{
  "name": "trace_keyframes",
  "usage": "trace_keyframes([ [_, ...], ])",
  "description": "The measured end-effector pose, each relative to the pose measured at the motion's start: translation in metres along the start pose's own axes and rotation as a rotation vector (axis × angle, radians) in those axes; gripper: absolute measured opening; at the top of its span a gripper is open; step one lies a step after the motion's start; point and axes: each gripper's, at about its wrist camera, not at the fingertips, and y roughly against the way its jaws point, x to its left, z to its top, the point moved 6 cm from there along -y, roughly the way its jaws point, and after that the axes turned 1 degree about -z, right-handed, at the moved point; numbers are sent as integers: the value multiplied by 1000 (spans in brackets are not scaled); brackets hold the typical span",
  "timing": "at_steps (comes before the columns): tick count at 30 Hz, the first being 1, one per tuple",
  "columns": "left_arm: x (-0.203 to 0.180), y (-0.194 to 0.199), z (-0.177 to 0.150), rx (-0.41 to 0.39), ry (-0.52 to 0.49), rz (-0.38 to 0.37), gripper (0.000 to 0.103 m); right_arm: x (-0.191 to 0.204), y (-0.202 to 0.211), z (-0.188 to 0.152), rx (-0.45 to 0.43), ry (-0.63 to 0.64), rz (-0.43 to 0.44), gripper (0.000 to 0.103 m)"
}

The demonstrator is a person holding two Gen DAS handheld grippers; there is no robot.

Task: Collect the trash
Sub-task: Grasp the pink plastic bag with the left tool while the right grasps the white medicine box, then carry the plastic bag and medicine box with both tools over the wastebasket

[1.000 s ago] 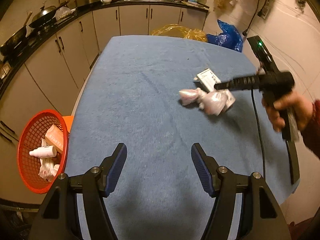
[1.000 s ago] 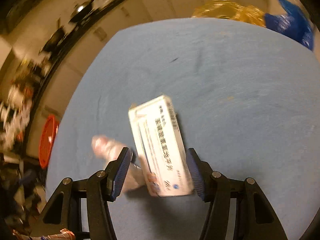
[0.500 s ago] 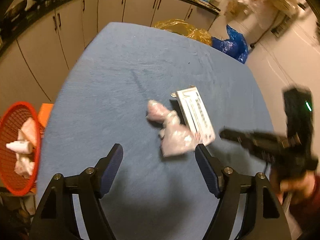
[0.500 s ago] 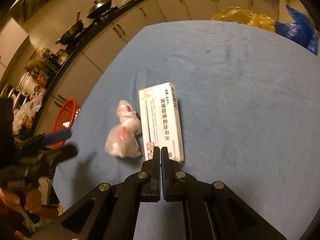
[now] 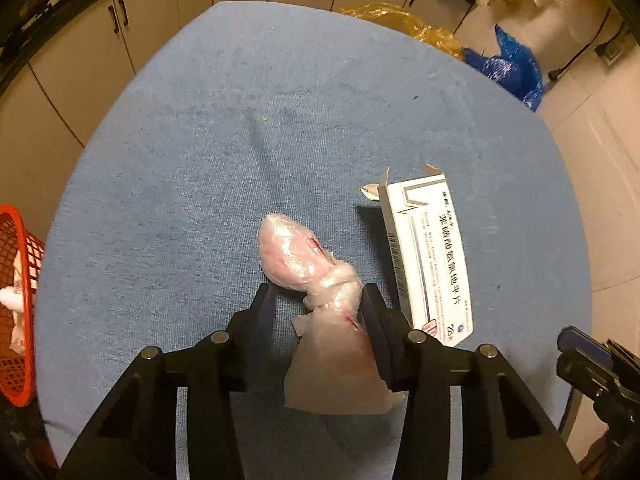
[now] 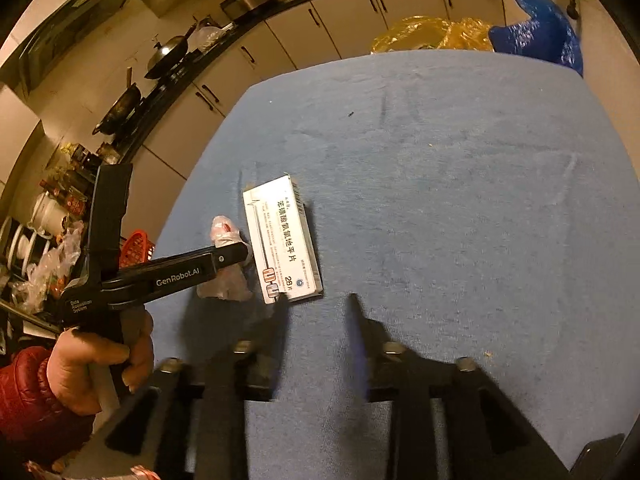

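Note:
A crumpled pink plastic wrapper (image 5: 304, 264) lies on the blue table (image 5: 200, 160). My left gripper (image 5: 316, 300) straddles its twisted middle, jaws partly closed, the right pad touching it. A white medicine box (image 5: 430, 256) lies flat just right of it. In the right wrist view, the box (image 6: 282, 240) and wrapper (image 6: 222, 230) lie ahead to the left, with the left gripper (image 6: 240, 252) over the wrapper. My right gripper (image 6: 316, 300) is open, empty and blurred, pulled back from the box.
A red mesh basket (image 5: 18, 304) holding trash hangs off the table's left edge; it also shows in the right wrist view (image 6: 136, 246). Yellow (image 5: 404, 26) and blue (image 5: 508, 66) plastic bags lie on the floor beyond the far edge. Kitchen cabinets (image 5: 132, 24) run behind.
My left gripper moved down onto the wrapper and narrowed around it. My right gripper let go of the box, backed away, shut briefly, and is open now.

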Motion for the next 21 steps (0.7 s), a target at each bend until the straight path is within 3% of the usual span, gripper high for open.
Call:
trace_keyframes([
  [1, 0, 3, -1, -9, -12, -4, 27, 3, -3, 1, 3, 13, -3, 48],
  [7, 17, 31, -23, -65, -67, 9, 27, 28, -36, 11, 28, 133, -48, 65],
  [12, 36, 62, -39, -132, -97, 39, 27, 46, -74, 19, 52, 219, -117, 71],
  [16, 48, 87, -43, -178, -117, 65, 27, 44, -102, 22, 83, 223, -186, 70],
  [18, 52, 94, -44, -189, -123, 73, 27, 39, -111, 20, 107, 199, -210, 57],
  [21, 55, 100, -43, -202, -141, 77, 27, 38, -108, 20, 95, 167, -224, 55],
])
